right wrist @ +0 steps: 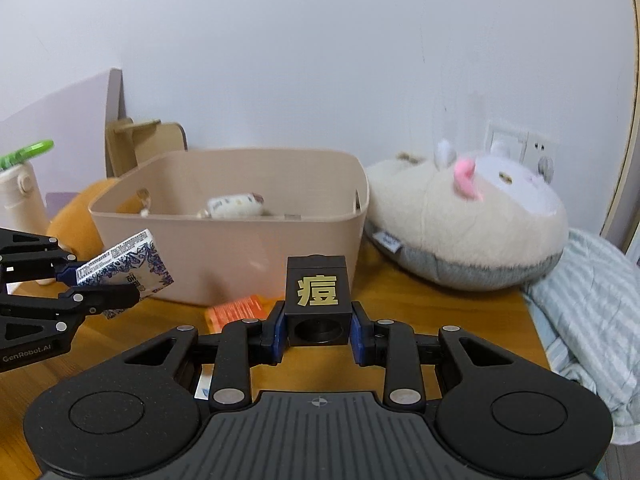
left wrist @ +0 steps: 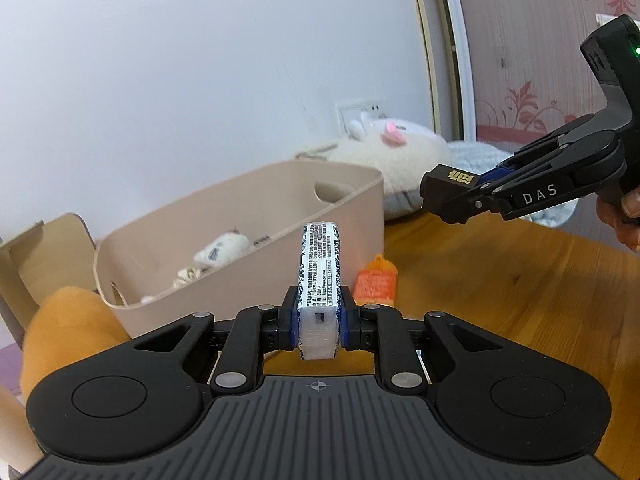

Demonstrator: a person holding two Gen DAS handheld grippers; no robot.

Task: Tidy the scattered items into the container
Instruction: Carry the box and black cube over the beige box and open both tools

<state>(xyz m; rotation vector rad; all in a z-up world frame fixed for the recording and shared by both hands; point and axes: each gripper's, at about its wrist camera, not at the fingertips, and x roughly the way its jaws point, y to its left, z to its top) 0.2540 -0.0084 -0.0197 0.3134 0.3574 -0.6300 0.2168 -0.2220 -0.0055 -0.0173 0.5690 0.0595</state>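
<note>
- Beige bin point(right wrist: 240, 248) stands open-topped at the counter's point(right wrist: 440, 320) back edge, mouth clear from above, a small white plush point(right wrist: 234, 206) low inside.
- Orange packet point(right wrist: 238, 312) lies on the counter just before the bin's front wall.
- Big plush toy point(right wrist: 468, 220) blocks the bin's right side.
- Orange cushion point(right wrist: 76, 224) crowds its left.

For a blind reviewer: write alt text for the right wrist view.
The right gripper clamps a black cube with a gold character, before a beige bin on a wooden table. At left, the left gripper holds a blue-and-white packet; a plush toy lies right of the bin.
</note>
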